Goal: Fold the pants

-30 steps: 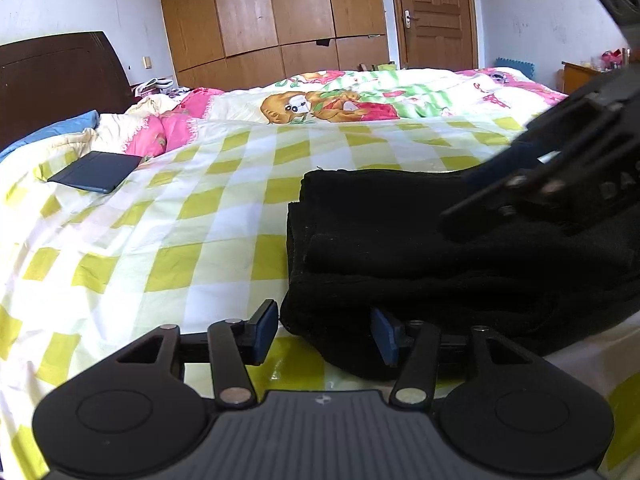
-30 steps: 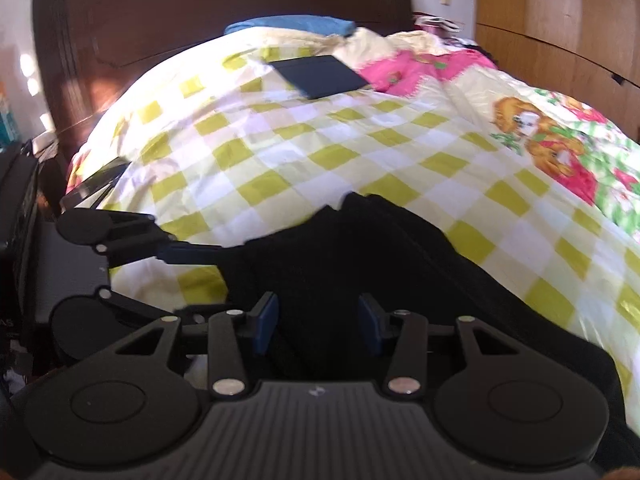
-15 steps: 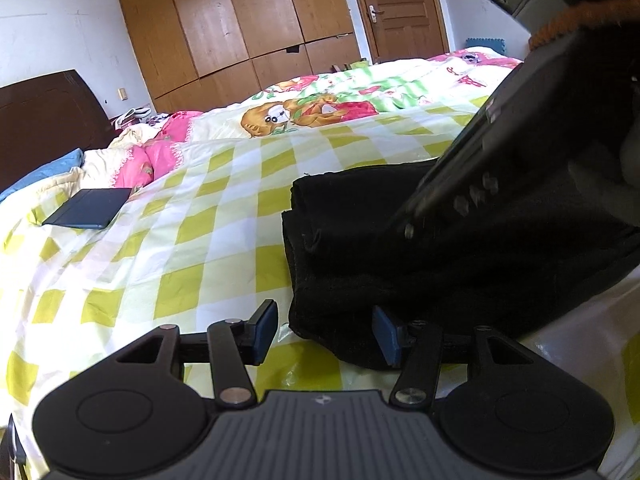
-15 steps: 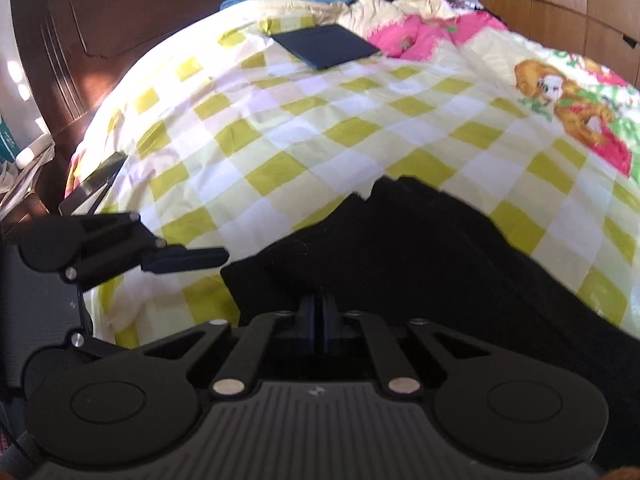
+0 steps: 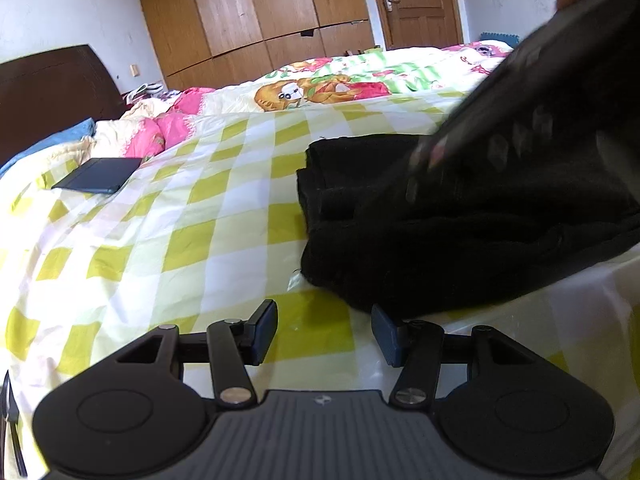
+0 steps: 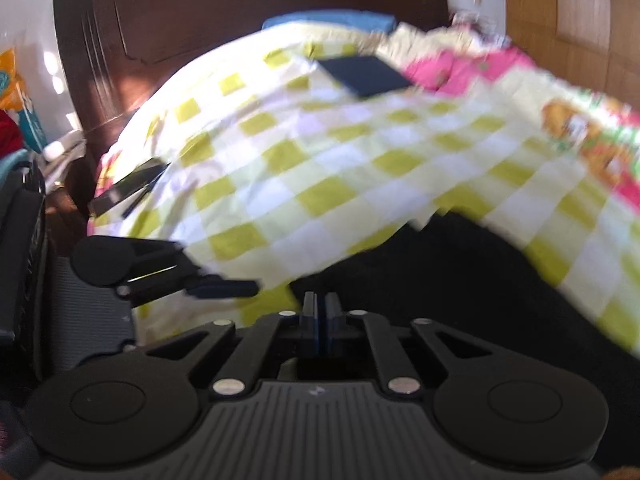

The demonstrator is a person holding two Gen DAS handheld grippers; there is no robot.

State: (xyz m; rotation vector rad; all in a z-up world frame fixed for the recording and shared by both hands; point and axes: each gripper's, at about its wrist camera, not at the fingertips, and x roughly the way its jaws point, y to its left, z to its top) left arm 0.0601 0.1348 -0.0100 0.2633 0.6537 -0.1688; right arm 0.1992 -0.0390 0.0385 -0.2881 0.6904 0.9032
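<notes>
The black pants [image 5: 452,216] lie folded in a thick bundle on the yellow-checked bed sheet [image 5: 160,248]. My left gripper [image 5: 324,334] is open and empty, low over the sheet just in front of the bundle's near edge. My right gripper [image 6: 320,316] is shut, its tips at the near edge of the pants [image 6: 460,280]; no cloth shows between the fingers. The right gripper's body [image 5: 520,92] shows blurred above the pants in the left wrist view. The left gripper's finger [image 6: 224,288] shows at the left in the right wrist view.
A dark blue flat case [image 5: 98,176] lies on the sheet at the far left, also in the right wrist view [image 6: 366,74]. Pink and cartoon-print bedding [image 5: 320,90] lies beyond. A dark headboard [image 6: 240,28] and a bedside clutter [image 6: 24,128] stand at the bed's edge.
My right gripper went from open to shut and has lifted and swung over the pants. My left gripper has drawn back a little from the bundle and stays open.
</notes>
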